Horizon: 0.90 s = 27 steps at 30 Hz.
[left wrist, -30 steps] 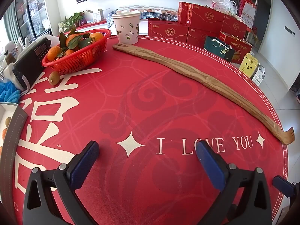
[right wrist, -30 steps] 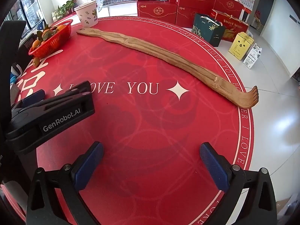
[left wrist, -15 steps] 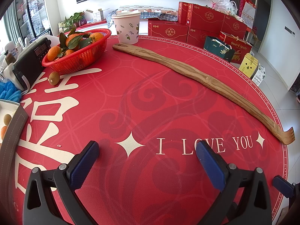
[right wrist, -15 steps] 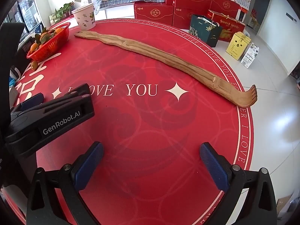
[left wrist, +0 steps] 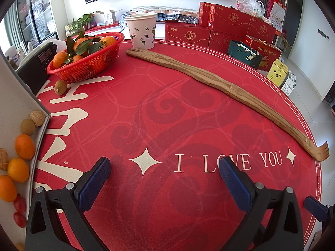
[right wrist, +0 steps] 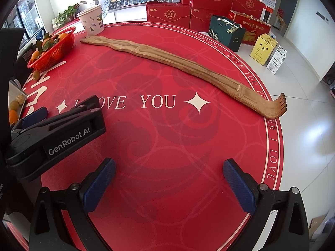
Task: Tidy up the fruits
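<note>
A red mesh basket of leafy oranges stands at the table's far left; it also shows in the right wrist view. A loose kiwi lies just in front of it. At the left edge a grey-rimmed tray holds oranges, a kiwi, a walnut and cherry tomatoes. My left gripper is open and empty over the red tablecloth; it also shows in the right wrist view. My right gripper is open and empty, to the right of the left one.
A long wooden back scratcher lies diagonally across the table. A paper cup stands behind the basket. A black radio sits at the far left. Red gift boxes and bags stand on the floor beyond the table.
The left wrist view has shifted so more of the tray and its fruit shows at the left edge. The right gripper has drifted slightly. Both grippers stay open.
</note>
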Motion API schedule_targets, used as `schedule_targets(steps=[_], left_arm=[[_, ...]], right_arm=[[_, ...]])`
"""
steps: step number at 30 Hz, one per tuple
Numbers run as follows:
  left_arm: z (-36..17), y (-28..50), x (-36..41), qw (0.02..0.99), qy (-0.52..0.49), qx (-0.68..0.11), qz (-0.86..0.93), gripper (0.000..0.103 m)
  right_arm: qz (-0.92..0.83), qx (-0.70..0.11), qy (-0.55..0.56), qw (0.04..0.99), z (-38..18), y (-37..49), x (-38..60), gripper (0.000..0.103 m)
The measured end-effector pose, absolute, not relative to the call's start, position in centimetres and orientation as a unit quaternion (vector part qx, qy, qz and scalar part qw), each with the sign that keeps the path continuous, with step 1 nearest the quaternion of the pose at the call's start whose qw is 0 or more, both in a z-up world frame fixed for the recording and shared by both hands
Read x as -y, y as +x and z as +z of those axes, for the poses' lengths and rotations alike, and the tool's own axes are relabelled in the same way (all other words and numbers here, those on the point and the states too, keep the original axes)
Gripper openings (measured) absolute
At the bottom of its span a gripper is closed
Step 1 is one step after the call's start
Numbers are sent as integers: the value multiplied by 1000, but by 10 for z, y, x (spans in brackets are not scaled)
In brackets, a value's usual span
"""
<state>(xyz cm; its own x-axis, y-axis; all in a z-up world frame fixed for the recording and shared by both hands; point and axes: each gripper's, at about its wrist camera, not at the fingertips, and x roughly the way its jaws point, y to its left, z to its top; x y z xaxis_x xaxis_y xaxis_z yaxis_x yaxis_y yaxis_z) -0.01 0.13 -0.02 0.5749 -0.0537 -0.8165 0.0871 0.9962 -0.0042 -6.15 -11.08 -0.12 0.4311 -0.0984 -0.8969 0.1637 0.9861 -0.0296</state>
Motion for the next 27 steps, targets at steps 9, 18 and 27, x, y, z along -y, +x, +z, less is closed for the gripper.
schedule_targets(steps=[9,18,27], left_arm=[[0,0,-1,887,17,-459,-39,103],[0,-1,-1,887,19,-459,-41,103],[0,-1,-1,887,19,-459,-41,103]], right_arm=[[-77,-527,31,846,-1,-61,111,103],[-79,-527,32,846,-1,-60,111,103],[-78,-525,31,847,0,-61,112,103]])
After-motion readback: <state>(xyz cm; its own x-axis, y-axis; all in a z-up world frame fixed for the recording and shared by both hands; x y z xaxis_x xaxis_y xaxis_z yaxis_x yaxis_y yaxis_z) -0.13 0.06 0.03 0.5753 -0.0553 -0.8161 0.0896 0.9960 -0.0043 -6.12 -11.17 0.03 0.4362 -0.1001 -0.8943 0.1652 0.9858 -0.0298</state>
